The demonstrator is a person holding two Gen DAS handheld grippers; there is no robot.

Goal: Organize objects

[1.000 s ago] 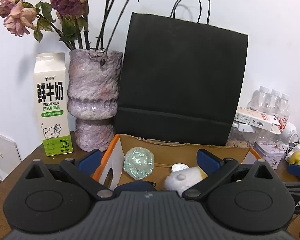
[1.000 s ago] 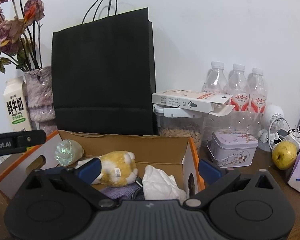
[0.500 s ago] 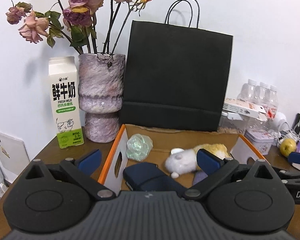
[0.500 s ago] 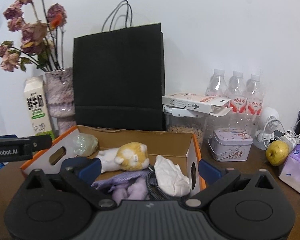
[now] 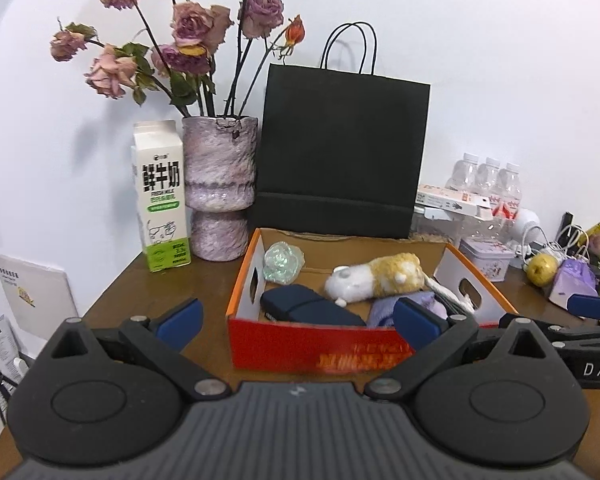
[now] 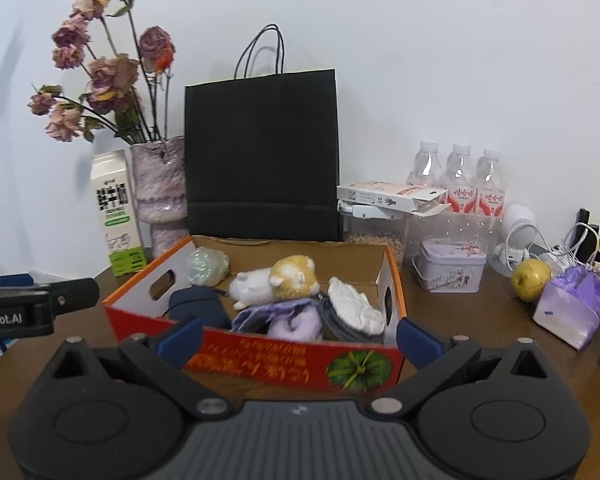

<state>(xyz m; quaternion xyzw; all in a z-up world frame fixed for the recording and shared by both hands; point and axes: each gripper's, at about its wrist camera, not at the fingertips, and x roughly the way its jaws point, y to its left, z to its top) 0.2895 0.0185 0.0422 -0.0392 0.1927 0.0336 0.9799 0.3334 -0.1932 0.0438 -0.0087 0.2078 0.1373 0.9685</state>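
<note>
An orange-and-red cardboard box (image 5: 300,350) (image 6: 260,354) stands on the brown table. In it lie a white-and-yellow plush toy (image 5: 376,278) (image 6: 280,280), a dark blue case (image 5: 304,308) (image 6: 196,308), a clear crinkled ball (image 5: 282,262) (image 6: 206,266), purple cloth (image 6: 288,320) and a white crumpled cloth (image 6: 354,308). My left gripper (image 5: 296,318) is open and empty, in front of the box's left part. My right gripper (image 6: 298,336) is open and empty, in front of the box's near wall.
Behind the box stand a black paper bag (image 5: 340,152), a vase of dried roses (image 5: 220,184) and a milk carton (image 5: 162,196). To the right are water bottles (image 6: 456,184), a purple tin (image 6: 450,266), a pear (image 6: 532,280) and a purple pouch (image 6: 572,306).
Both grippers have pulled back and up from the box; its red near wall and more of the table now show. Both stay open and empty.
</note>
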